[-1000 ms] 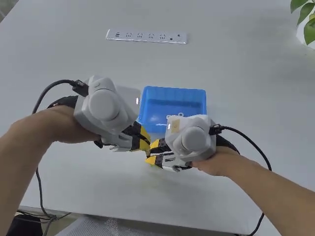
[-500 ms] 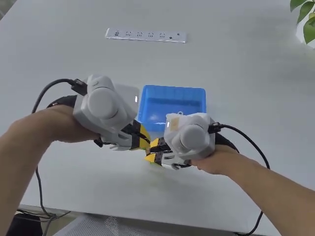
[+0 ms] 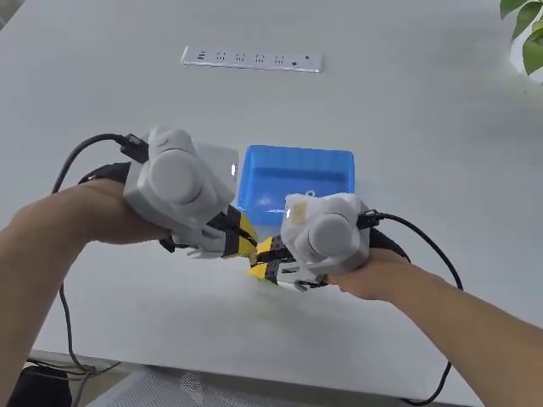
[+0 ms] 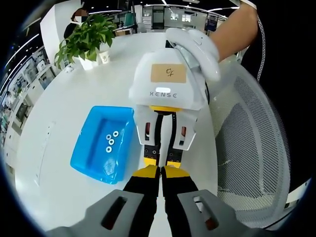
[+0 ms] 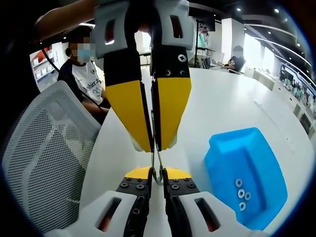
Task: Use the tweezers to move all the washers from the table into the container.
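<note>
White counter [image 3: 407, 110], blue container [image 3: 297, 170] at centre, power strip [image 3: 252, 60] at its 12 o'clock, plant [image 3: 528, 34] leaves off at 2. Washers [image 4: 110, 141] lie inside the container. Both tools meet tip to tip near the container's 6 o'clock edge: left tool [image 3: 248, 246] comes in from 9, right tool [image 3: 263, 263] from 4. Tweezers [image 5: 157, 163]: thin metal strip in the right gripper view, long axis 12-to-6 there, in line with both sets of jaws. Lower end sits between the right tool's yellow tips, which are closed onto it. Upper end runs to the left tool's tips; those jaws are pressed together, can't tell if they clamp it. Versus a second ago: same tip-to-tip pose, nothing moved, slight camera drift.
</note>
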`<state>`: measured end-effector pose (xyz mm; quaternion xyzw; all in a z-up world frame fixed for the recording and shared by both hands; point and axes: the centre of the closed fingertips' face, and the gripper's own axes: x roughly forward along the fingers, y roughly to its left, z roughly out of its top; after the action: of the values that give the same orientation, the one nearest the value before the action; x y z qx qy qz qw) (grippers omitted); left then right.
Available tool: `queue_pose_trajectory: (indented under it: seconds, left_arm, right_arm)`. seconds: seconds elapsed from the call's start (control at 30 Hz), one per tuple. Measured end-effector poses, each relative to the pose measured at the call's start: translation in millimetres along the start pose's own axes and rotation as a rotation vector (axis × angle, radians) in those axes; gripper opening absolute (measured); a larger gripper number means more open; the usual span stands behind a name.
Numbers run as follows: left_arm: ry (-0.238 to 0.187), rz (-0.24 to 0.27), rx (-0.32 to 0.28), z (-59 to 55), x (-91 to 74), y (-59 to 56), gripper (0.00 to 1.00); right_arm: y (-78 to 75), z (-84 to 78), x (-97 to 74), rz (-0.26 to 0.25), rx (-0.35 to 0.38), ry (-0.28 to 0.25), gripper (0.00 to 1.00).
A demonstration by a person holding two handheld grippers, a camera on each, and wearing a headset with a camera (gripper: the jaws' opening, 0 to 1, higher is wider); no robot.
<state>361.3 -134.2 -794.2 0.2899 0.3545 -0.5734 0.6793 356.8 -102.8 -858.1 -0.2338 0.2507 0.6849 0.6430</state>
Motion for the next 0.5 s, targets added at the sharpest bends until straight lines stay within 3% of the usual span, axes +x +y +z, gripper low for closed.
queue_pose_trajectory:
  seconds: [0.5]
  left_arm:
    - [-0.015, 0.000, -0.001, 7.9, -9.0, -2.3, 0.05]
  right_arm:
    - [3.1, 7.7, -10.2, -0.001, -0.017, -0.005, 0.10]
